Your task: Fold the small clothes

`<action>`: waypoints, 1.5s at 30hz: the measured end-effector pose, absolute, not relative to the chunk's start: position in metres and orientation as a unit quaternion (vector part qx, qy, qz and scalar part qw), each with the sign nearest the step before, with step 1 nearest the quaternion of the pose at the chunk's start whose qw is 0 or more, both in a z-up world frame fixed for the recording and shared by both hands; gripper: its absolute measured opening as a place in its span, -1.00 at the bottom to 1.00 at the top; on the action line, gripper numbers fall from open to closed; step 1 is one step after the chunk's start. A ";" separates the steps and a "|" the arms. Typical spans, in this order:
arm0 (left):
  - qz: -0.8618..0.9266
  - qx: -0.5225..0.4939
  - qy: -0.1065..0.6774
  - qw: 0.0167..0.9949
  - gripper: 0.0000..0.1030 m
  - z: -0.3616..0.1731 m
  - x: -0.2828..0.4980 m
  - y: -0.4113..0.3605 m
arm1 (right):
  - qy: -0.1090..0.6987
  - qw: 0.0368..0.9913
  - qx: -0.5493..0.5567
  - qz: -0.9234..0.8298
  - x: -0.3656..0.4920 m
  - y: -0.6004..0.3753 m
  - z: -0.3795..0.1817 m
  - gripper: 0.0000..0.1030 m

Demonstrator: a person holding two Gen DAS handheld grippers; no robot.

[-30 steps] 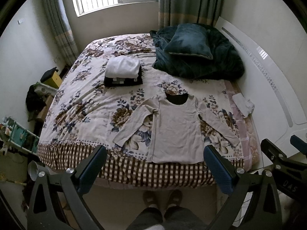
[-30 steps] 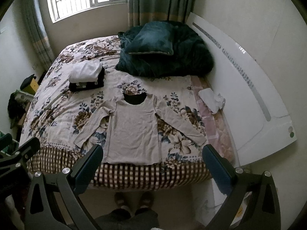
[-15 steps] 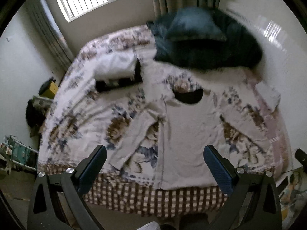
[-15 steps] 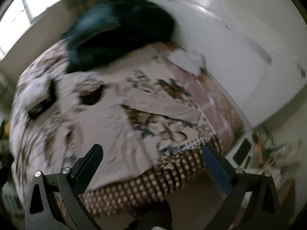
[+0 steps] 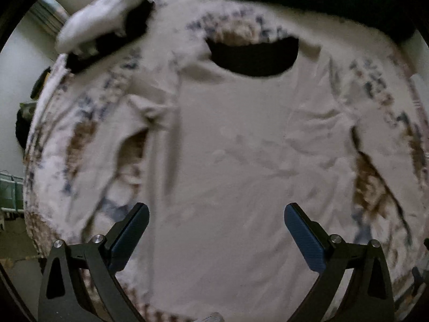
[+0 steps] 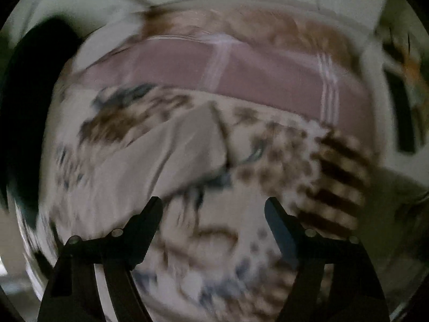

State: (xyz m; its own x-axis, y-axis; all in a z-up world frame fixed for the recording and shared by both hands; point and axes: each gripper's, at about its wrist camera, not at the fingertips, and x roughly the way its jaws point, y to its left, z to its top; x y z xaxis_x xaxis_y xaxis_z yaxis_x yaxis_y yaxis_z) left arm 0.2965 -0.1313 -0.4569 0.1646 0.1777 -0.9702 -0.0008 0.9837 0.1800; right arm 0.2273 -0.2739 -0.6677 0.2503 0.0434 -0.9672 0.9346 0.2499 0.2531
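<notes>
Both grippers have dropped much closer to the bed than half a second ago, so the fabric now fills each view. Seen from the left wrist, the left gripper (image 5: 216,224) has its jaws spread wide with nothing between them, hovering over the lower body of the beige long-sleeved shirt (image 5: 236,145); contact with the cloth cannot be judged through the blur. That shirt lies flat and face up on the floral bedspread (image 5: 88,134), dark neckline away from the camera, sleeves angled out to both sides, with a lengthwise crease near its left edge. A folded white garment (image 5: 93,24) sits on something dark beyond the shirt. From the right wrist, the right gripper (image 6: 213,213) is likewise held wide apart and empty, over the bedspread (image 6: 214,241) just short of the sleeve end (image 6: 171,150), which lies flat, probably slightly wrinkled. A pink striped sheet (image 6: 241,77) runs behind it.
</notes>
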 end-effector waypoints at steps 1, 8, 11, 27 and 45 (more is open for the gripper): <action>0.064 0.076 0.649 0.754 1.00 -0.473 0.304 -0.136 | 0.487 0.608 0.512 -0.362 0.228 -0.278 -0.682 0.56; 0.066 0.074 0.649 0.754 1.00 -0.507 0.332 -0.146 | 0.418 0.640 0.525 -0.375 0.264 -0.282 -0.710 -0.51; 0.063 0.064 0.644 0.760 1.00 -0.509 0.339 -0.143 | 0.424 0.671 0.479 -0.373 0.297 -0.270 -0.696 -0.81; 0.136 -0.043 0.606 0.783 1.00 -0.444 0.315 0.019 | 0.509 0.842 0.178 0.008 0.494 0.068 -0.521 -0.83; 0.279 -0.102 0.624 0.723 1.00 -0.458 0.194 0.221 | 0.650 0.692 -0.230 0.214 0.302 0.345 -0.669 -0.84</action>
